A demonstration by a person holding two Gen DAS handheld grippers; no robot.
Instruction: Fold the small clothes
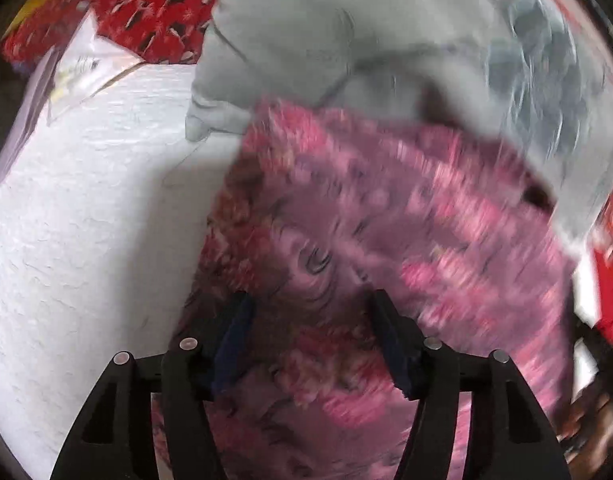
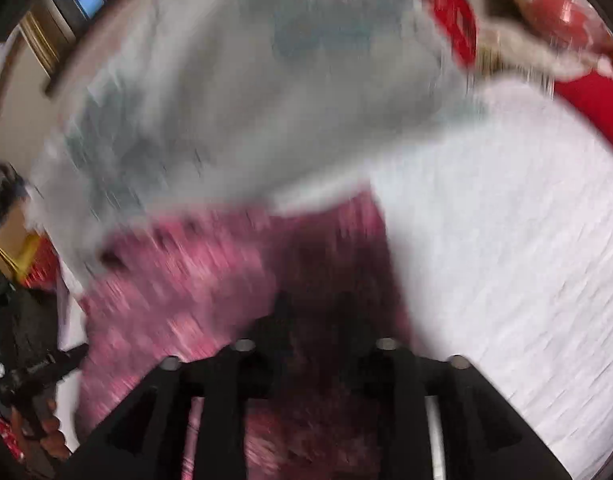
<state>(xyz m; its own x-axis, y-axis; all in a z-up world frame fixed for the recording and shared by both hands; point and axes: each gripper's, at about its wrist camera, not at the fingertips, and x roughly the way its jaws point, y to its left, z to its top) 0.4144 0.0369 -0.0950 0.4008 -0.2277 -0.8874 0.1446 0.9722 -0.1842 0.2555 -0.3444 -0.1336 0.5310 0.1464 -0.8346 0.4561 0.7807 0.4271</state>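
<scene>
Closest to my left camera is the left gripper (image 1: 308, 312), its two fingers spread wide apart with the pink garment (image 1: 386, 216) bunched between and under them. The blue pads (image 1: 234, 344) do not press together, so I read these tongs as open, with cloth lying in the gap rather than pinched.

The pink garment has a floral print and lies crumpled on the white sheet (image 1: 86, 220). Its far edge tucks under a pale grey garment (image 1: 326, 28), which spreads across the top of the view. A red patterned cloth (image 1: 134, 4) lies beyond, with a plastic bag (image 1: 78, 68) beside it at the sheet's corner.

My right camera is badly blurred. The right gripper (image 2: 314, 316) hangs over the pink garment (image 2: 186, 288), its fingers dark against a shadowed fold. I cannot tell whether they are apart or pinching cloth. The grey garment (image 2: 246, 100) overlaps the pink one here too, and the white sheet (image 2: 506, 260) fills the right side. A hand (image 2: 46, 432) on a black handle shows at the lower left edge.
</scene>
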